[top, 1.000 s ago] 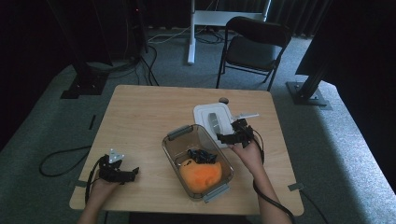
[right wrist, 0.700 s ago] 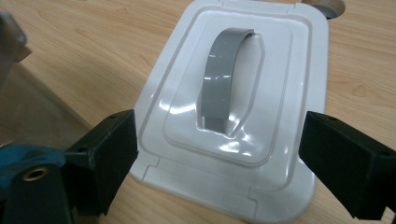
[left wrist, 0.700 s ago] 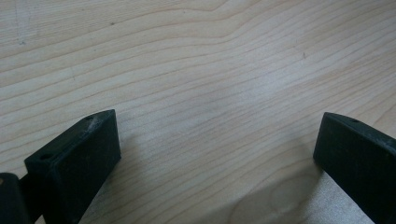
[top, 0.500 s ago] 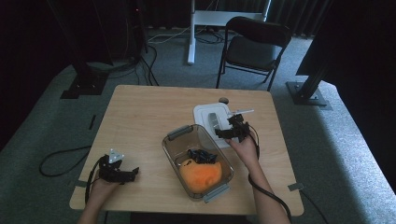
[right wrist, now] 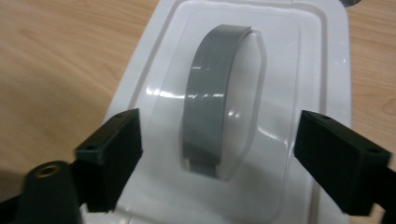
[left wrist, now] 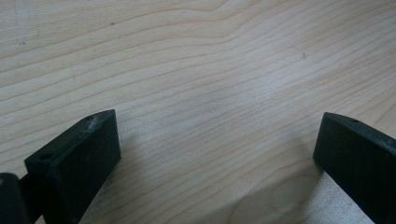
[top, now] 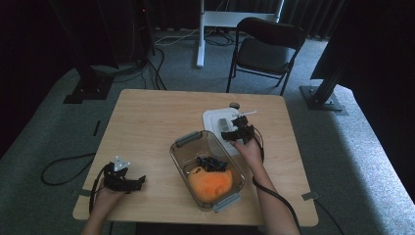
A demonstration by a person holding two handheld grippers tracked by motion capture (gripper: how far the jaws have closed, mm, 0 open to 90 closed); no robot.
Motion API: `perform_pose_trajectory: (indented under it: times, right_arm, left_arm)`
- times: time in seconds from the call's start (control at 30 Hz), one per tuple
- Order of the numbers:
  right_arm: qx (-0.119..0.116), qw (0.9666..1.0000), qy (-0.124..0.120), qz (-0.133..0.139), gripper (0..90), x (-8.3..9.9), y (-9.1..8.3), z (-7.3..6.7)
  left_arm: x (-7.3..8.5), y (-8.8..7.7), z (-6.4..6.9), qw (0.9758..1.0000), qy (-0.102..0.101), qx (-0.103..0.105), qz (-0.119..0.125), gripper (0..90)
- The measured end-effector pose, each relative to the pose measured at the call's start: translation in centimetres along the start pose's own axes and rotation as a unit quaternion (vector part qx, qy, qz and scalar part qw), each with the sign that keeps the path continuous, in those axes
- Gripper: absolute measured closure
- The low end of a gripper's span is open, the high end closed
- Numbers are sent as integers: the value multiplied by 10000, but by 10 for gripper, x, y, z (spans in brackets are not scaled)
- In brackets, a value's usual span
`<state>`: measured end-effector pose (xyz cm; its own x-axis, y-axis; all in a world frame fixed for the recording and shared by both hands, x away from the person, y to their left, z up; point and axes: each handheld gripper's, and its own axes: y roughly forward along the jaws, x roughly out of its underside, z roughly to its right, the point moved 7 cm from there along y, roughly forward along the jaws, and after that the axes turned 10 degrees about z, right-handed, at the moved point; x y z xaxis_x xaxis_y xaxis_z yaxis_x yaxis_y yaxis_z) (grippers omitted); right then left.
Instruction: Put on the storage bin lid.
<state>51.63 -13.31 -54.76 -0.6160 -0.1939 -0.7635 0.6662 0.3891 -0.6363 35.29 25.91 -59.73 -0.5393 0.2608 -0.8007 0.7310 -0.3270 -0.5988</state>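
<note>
Over the white lid [right wrist: 243, 102] at the bench's [top: 161, 117] 3 o'clock side, the right gripper [right wrist: 217, 154] is wide, jaws just closing slightly, straddling the grey handle [right wrist: 212, 98] without contact. Left gripper [left wrist: 219, 154] at 8 o'clock: wide, holding nothing

The person's right gripper [top: 238, 131] reaches forward at arm's length, forearm extended up from the near edge, its jaws wide though just closing slightly, nothing pressed between them. The left gripper [top: 128, 182] rests low by the near left corner, jaws spread wide and empty.
</note>
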Motion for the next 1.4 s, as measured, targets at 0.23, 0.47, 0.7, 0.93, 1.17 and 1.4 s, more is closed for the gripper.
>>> perform_pose_trajectory:
  times: [0.23,0.47,0.7,0.93,1.17,1.4]
  right_arm:
    - [269,9995,-34,-183,238,0,18,2]
    - [256,9991,29,-329,309,6,28,3]
    - [250,9993,37,-292,431,6,27,3]
    - [206,9992,-28,-350,597,8,29,2]
    - [171,9990,-91,-402,668,8,27,1]
    - [208,9990,-32,-401,671,10,23,6]
  left_arm:
    - [0,0,0,10000,0,1,-1,10]
    - [0,0,0,10000,0,0,0,9]
    - [0,0,0,10000,0,1,-1,10]
    - [0,0,0,10000,-1,0,0,10]
    - [0,0,0,10000,0,1,-1,10]
    - [0,0,0,10000,-1,1,0,10]
